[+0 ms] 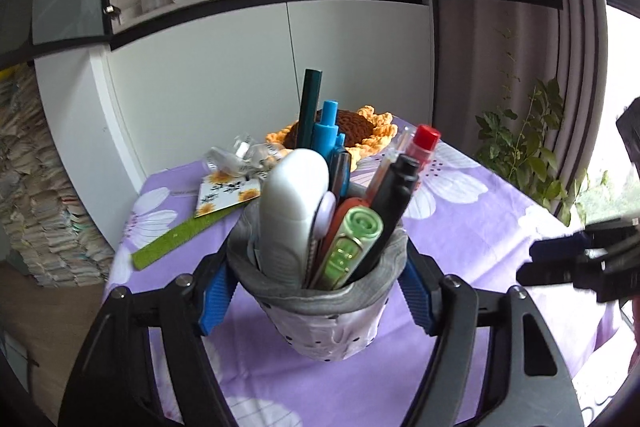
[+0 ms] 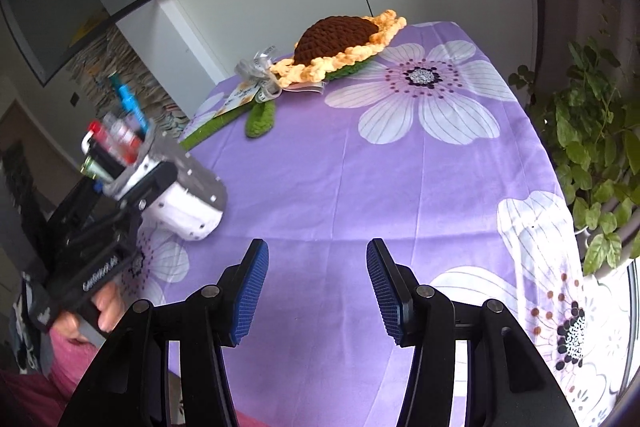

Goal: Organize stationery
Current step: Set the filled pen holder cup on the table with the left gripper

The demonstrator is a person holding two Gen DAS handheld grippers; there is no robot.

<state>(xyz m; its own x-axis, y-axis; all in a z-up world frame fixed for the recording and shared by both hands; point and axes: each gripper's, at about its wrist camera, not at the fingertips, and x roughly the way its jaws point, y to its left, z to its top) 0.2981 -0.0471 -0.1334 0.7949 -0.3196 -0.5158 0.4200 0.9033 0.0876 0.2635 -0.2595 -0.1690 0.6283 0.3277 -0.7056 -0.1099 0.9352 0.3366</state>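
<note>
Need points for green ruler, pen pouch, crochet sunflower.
green ruler (image 1: pixel 182 237), left wrist view, middle of its strip.
pen pouch (image 1: pixel 320 323), left wrist view, front fabric wall.
crochet sunflower (image 2: pixel 336 35), right wrist view, brown centre.

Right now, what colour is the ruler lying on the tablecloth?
Green. The ruler shows best in the left wrist view, left of the pen pouch.

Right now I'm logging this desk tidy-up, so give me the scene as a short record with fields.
surface: table under purple floral cloth
left gripper: shut on pen holder
pen holder: grey fabric pouch, filled with pens and a white correction tape, lifted off the cloth
right gripper: open, nothing between its pads
left on table: green ruler, crochet sunflower
beside table: potted plant
</note>
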